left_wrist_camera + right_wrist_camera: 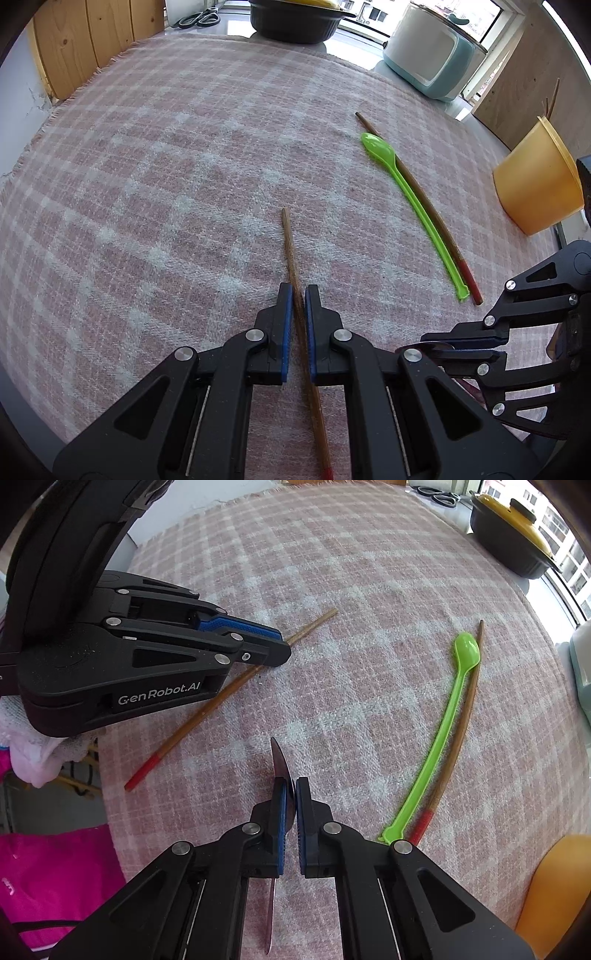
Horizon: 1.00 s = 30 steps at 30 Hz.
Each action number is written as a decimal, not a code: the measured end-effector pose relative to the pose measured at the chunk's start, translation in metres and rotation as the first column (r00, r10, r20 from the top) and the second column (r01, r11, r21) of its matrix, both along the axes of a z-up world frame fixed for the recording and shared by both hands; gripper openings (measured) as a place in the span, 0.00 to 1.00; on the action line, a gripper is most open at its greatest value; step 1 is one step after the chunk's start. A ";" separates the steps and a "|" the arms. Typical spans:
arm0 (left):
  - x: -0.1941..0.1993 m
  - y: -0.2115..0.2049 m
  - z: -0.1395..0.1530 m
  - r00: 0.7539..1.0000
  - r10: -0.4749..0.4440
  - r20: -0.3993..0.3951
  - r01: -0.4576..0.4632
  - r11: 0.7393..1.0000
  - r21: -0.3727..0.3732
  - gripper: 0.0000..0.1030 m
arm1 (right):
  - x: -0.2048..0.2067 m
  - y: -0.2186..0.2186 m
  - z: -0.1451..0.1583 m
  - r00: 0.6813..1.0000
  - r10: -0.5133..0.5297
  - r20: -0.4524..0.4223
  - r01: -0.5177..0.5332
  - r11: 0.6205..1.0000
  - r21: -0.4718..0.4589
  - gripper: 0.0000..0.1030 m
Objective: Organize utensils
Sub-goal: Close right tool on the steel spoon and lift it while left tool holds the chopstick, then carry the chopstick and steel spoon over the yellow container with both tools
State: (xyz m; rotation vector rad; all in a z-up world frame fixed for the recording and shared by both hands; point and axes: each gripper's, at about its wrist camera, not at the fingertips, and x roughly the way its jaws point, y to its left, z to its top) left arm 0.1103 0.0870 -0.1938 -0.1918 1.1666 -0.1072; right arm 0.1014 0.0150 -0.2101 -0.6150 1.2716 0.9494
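On the checked cloth (166, 166) lies a wooden chopstick (291, 251) between the fingers of the left gripper (299, 295). Its long axis runs nearly straight away from the left camera: the thin tip points forward, the red end comes back toward the camera. The blue pads stand close on both sides of the stick, but I cannot tell if they already press it or only stand around it.

The right gripper (295, 790) is clenched on a thin metal utensil (279, 760), seen from its edge. Its rounded end points forward past the fingertips and its flat handle runs back under the gripper. It looks like a spoon, but I cannot say for sure.

To the right, well apart from the first chopstick, a green spoon (410, 203) and a second chopstick (424, 199) lie side by side, touching or almost touching. The bowl of the spoon and the thin tip of the stick point to the far side, the red end toward the near edge. An orange tub (535, 184) stands near the right edge of the cloth.
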 end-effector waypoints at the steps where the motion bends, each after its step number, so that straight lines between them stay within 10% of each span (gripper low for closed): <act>1: 0.000 0.000 0.000 1.000 0.002 0.001 -0.002 1.000 -0.003 0.05 | -0.004 0.001 -0.002 1.000 0.002 0.001 -0.002 1.000 -0.004 0.03; 17: 0.002 0.003 0.002 0.999 0.049 0.002 -0.049 0.997 -0.056 0.03 | 0.012 -0.033 0.020 0.988 -0.153 0.014 0.151 0.985 0.088 0.01; 30: -0.020 -0.018 0.068 0.985 0.066 0.162 -0.049 0.993 -0.104 0.03 | 0.017 -0.116 0.077 0.954 -0.289 0.079 0.265 0.937 0.229 0.01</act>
